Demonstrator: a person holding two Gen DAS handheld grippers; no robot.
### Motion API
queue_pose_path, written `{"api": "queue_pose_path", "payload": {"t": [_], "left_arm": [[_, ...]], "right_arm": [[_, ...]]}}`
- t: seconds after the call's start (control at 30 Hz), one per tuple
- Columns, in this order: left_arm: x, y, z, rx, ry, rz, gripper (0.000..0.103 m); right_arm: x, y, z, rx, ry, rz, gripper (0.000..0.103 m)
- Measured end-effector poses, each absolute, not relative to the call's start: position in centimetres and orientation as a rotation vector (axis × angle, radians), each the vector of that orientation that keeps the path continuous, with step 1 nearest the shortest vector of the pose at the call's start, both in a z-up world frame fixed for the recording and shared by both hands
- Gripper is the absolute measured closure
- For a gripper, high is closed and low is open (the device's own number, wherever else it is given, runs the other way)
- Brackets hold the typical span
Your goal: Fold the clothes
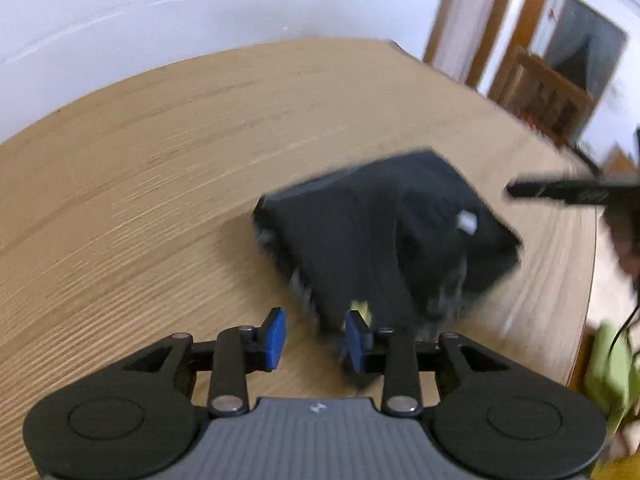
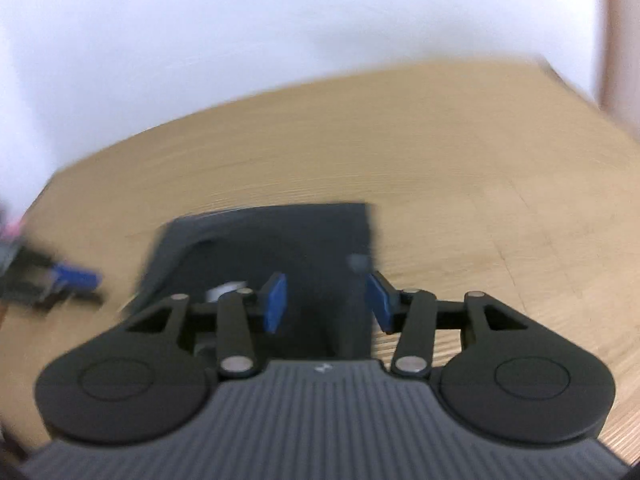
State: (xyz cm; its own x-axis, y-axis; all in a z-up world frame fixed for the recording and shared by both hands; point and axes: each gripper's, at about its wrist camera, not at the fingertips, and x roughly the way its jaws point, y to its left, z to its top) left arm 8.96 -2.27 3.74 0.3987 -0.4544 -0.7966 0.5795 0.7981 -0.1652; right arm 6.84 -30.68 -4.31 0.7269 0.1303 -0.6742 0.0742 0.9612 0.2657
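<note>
A dark garment (image 1: 380,240), folded into a compact rectangle with a small grey tag (image 1: 466,222), lies on the wooden table (image 1: 160,160). My left gripper (image 1: 316,338) hovers at the garment's near corner. Its blue pads (image 1: 276,338) stand apart, with only bare wood and the cloth's edge in the gap, so it is open. In the right wrist view the same garment (image 2: 280,248) lies straight ahead. My right gripper (image 2: 328,300) hangs over its near edge, its pads apart and gripping nothing. The picture is blurred. A blue pad (image 2: 76,280) of the left tool shows at the left edge.
A white wall (image 1: 160,20) stands behind the table's far edge. At the right are a wooden door frame (image 1: 448,20) and a wooden shelf (image 1: 548,96). Green cloth (image 1: 612,376) hangs off the table's right side. A black bar (image 1: 560,191) of the right tool reaches in.
</note>
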Motion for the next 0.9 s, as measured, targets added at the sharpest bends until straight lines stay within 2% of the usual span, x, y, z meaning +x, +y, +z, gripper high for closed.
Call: {"api": "queue_pose_path", "payload": {"t": [0.07,0.13,0.27,0.33,0.43,0.53,0.7,0.8,0.9], "left_arm": [[9.1,-3.6,3.7,0.124,0.978,-0.651,0.067],[8.2,-4.1,3.9,0.157,0.964,-0.643,0.067],[5.5,-2.0,4.2,0.203,0.941,-0.616,0.055],[4.4,0.1,4.6,0.181,0.941,-0.575,0.053],[3.0,4.1,5.4,0.111,0.951,-0.502,0.043],[1.7,7.6,5.8,0.046,0.975,-0.456,0.038],[-0.4,9.8,5.5,-0.020,1.016,-0.458,0.037],[-1.0,8.1,4.1,-0.004,1.060,-0.496,0.037],[-1.6,6.6,3.5,0.029,1.070,-0.521,0.037]], "right_arm": [[8.5,-32.4,-6.1,0.379,0.868,-0.010,0.055],[8.7,-31.4,-7.3,0.359,0.954,0.026,0.058],[5.3,-26.2,-6.2,0.222,0.995,0.216,0.057],[3.4,-22.5,-6.0,0.215,1.040,0.385,0.058],[0.4,-16.2,-5.2,0.198,1.012,0.649,0.060],[-2.1,-13.7,-3.0,0.125,0.890,0.757,0.059],[-2.0,-19.7,-1.2,0.129,0.788,0.357,0.059],[0.1,-23.1,-3.3,0.074,0.835,0.045,0.057],[1.4,-22.1,-5.8,-0.067,0.925,0.019,0.059]]}}
